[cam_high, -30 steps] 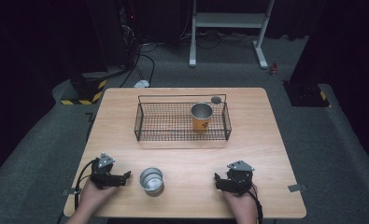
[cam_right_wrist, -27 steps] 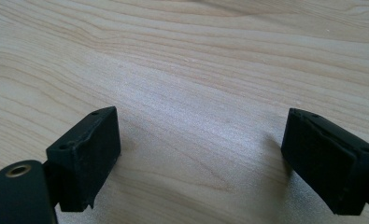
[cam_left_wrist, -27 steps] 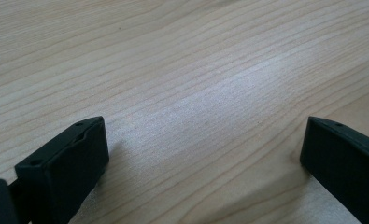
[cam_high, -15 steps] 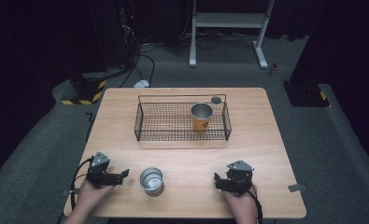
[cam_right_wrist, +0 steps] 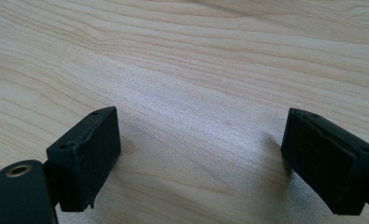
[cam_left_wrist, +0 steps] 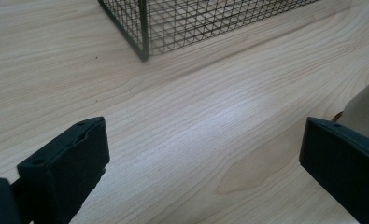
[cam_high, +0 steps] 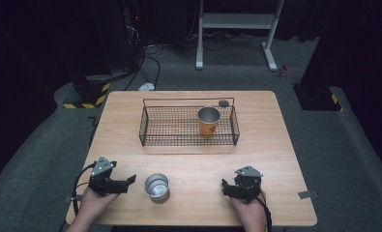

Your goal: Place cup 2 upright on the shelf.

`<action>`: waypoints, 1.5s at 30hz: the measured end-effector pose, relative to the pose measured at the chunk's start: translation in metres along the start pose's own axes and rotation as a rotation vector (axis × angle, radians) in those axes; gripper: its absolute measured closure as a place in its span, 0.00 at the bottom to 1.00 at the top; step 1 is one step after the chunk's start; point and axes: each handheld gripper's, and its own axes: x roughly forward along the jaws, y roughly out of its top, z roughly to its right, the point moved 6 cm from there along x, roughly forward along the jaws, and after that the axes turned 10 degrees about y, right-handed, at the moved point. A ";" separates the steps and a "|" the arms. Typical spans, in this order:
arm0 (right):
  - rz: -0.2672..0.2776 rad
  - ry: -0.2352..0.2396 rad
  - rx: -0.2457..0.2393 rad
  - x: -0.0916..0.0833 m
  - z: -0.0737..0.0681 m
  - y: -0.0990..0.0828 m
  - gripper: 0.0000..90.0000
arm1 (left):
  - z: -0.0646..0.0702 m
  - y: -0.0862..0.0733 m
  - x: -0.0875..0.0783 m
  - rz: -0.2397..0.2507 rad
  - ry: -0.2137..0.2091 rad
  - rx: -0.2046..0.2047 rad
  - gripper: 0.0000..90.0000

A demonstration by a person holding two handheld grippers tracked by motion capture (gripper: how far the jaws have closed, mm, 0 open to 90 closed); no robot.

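Observation:
A plain steel cup (cam_high: 157,186) stands upright near the table's front edge. My left gripper (cam_high: 130,181) is just to its left, pointing at it, open and holding nothing. In the left gripper view the jaws (cam_left_wrist: 201,158) stand wide over bare wood, and the cup's side (cam_left_wrist: 364,105) peeks out behind the right jaw. My right gripper (cam_high: 226,187) rests to the cup's right, a hand's width away, and is also open. Between its jaws (cam_right_wrist: 201,154) lies bare wood. An orange-banded steel cup (cam_high: 208,121) stands upright in the right part of a black wire basket (cam_high: 179,126).
The basket sits in the far middle of the wooden table (cam_high: 275,145); its near corner (cam_left_wrist: 145,28) shows in the left gripper view. A small dark round thing (cam_high: 223,103) lies behind the basket. Grey carpet and a white stand's legs (cam_high: 198,63) surround the table.
My left gripper has lifted a little and drifted slightly to the left, still beside the steel cup. The right gripper and both cups have stayed put.

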 end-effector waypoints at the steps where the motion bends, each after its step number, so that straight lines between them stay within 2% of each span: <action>1: 0.000 0.001 0.001 0.000 0.000 0.000 0.13 | 0.002 0.002 -0.001 0.003 -0.009 0.004 0.02; 10: -0.001 0.000 0.000 0.000 0.000 0.000 0.14 | 0.018 0.014 -0.010 0.056 -0.052 0.038 0.02; 12: -0.001 0.000 -0.001 0.000 0.000 0.000 0.14 | 0.022 0.016 -0.013 0.071 -0.069 0.032 0.02; 18: -0.001 0.000 0.000 0.000 0.000 0.000 0.14 | 0.032 0.020 -0.018 0.092 -0.091 0.051 0.02; 24: -0.001 0.000 0.000 0.000 0.000 0.000 0.14 | 0.046 0.025 -0.023 0.117 -0.133 0.057 0.01; 27: -0.001 0.000 -0.001 0.000 0.000 0.000 0.14 | 0.053 0.026 -0.025 0.121 -0.154 0.056 0.01; 38: -0.001 -0.001 -0.001 0.000 0.000 0.000 0.14 | 0.079 0.027 -0.028 0.140 -0.224 0.097 0.01; 45: 0.000 -0.003 0.001 0.000 0.000 0.000 0.14 | 0.093 0.027 -0.025 0.133 -0.251 0.120 0.00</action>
